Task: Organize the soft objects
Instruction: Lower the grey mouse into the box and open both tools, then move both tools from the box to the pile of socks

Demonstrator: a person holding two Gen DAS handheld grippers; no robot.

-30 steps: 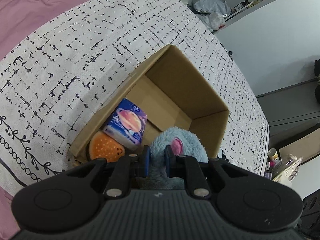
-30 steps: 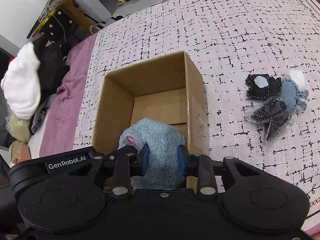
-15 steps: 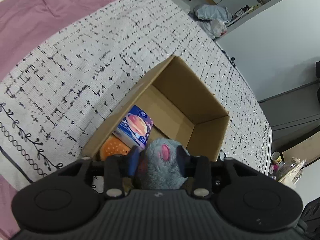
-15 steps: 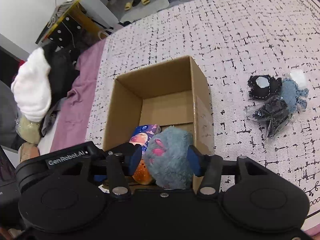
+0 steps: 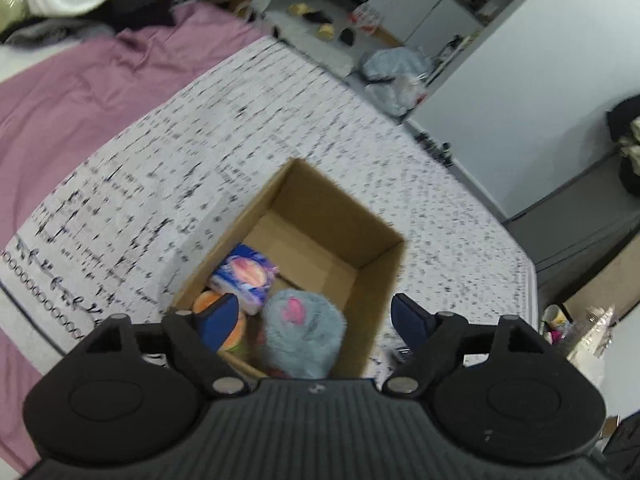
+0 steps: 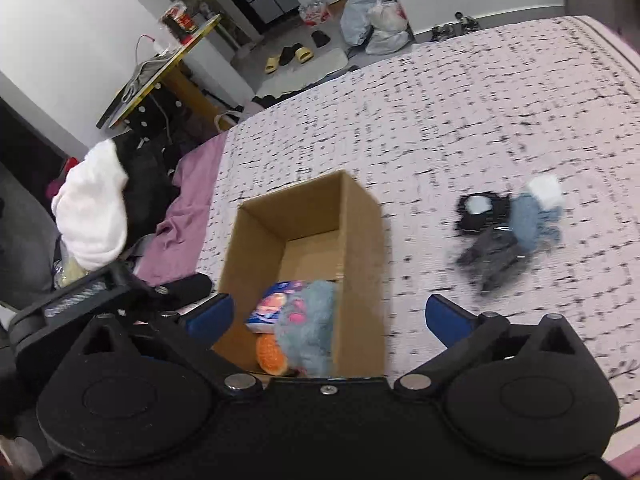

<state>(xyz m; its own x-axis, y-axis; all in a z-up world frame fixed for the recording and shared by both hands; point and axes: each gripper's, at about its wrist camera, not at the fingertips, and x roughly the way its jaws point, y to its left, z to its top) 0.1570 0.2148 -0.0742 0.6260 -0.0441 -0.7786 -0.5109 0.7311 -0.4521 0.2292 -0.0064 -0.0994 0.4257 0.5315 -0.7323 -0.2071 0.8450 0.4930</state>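
An open cardboard box (image 5: 340,204) (image 6: 360,216) stands on the patterned bed cover. Inside lie a fluffy blue plush (image 5: 304,330) (image 6: 308,332), a blue printed packet (image 5: 244,276) (image 6: 274,306) and an orange plush (image 5: 234,330) (image 6: 270,354). My left gripper (image 5: 316,318) is open and empty above the box's near end. My right gripper (image 6: 328,318) is open and empty above the same end. A bundle of dark and blue soft items (image 6: 504,228) lies on the cover to the right of the box.
A purple sheet (image 5: 80,108) covers the bed to the left. A white cloth pile (image 6: 94,216) and dark clothes lie beyond it. Bags (image 6: 372,16), slippers and a side table (image 6: 160,76) stand on the floor past the bed's far edge.
Both grippers opened and let go of the blue plush, which now rests in the box. Both have pulled up and back from the box.
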